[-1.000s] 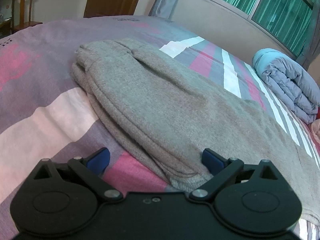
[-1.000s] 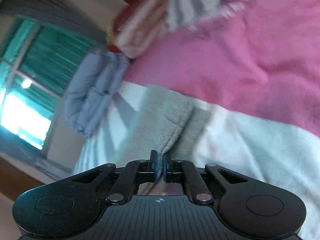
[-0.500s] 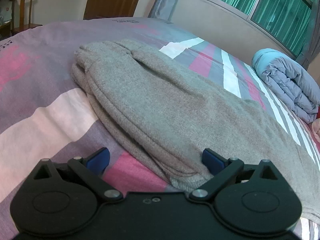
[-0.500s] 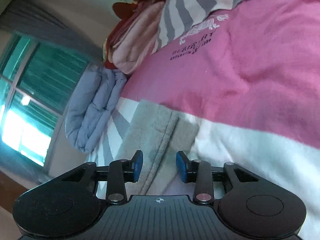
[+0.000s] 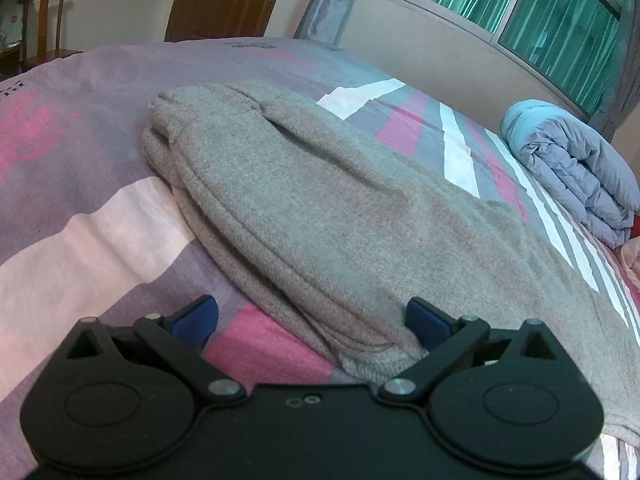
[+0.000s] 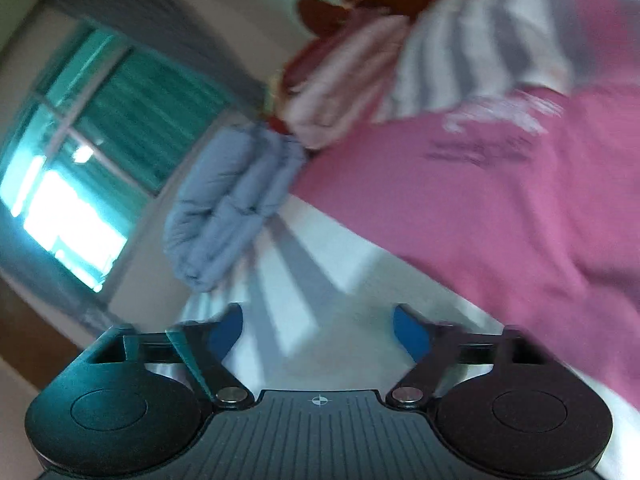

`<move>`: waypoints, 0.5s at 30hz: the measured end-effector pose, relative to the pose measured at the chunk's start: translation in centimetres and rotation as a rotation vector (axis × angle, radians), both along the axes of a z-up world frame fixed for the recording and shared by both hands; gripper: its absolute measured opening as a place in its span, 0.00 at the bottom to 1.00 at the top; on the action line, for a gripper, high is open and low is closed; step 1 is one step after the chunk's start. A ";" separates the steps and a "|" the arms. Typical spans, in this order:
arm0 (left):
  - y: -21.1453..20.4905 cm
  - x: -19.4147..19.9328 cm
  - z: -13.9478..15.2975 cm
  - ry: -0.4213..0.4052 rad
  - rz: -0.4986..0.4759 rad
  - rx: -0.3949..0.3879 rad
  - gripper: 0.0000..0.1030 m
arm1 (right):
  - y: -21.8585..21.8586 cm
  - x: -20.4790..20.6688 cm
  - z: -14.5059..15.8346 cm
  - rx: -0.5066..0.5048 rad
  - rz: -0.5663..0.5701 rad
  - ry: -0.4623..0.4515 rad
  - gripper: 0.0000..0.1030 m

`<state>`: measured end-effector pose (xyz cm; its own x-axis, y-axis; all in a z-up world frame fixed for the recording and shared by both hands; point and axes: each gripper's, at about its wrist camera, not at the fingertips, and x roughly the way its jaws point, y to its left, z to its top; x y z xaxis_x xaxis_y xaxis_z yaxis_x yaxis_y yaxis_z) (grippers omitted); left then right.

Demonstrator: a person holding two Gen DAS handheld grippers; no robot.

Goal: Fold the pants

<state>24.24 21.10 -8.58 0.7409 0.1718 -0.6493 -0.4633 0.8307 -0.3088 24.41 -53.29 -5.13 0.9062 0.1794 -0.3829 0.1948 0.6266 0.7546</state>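
Both grippers are seen spread wide. Left gripper (image 5: 310,320) is held low over the near end of the grey pants (image 5: 320,216), which lie folded lengthwise on the striped bedspread (image 5: 100,232). Right gripper (image 6: 318,330) is opening, nothing between its pads, the view blurred.

One pair of grey pants (image 5: 340,216) lying on one bed (image 5: 80,240); one rolled blue quilt (image 5: 576,168) sitting nearby; one chair (image 5: 44,24) standing beyond.
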 end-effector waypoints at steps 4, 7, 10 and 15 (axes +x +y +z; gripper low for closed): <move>0.1 0.0 0.1 0.003 -0.004 -0.003 0.93 | -1.1 -0.5 -4.2 0.148 -0.008 0.081 0.38; 0.1 0.1 0.1 0.001 -0.003 -0.002 0.93 | -1.6 0.4 -6.0 0.199 -0.007 0.104 0.28; 0.1 0.1 0.1 -0.002 -0.003 0.000 0.93 | -2.1 2.0 -6.6 0.211 -0.017 0.110 0.25; 0.1 0.2 0.1 0.001 -0.006 -0.002 0.93 | 0.3 4.9 0.1 0.041 0.058 -0.029 0.04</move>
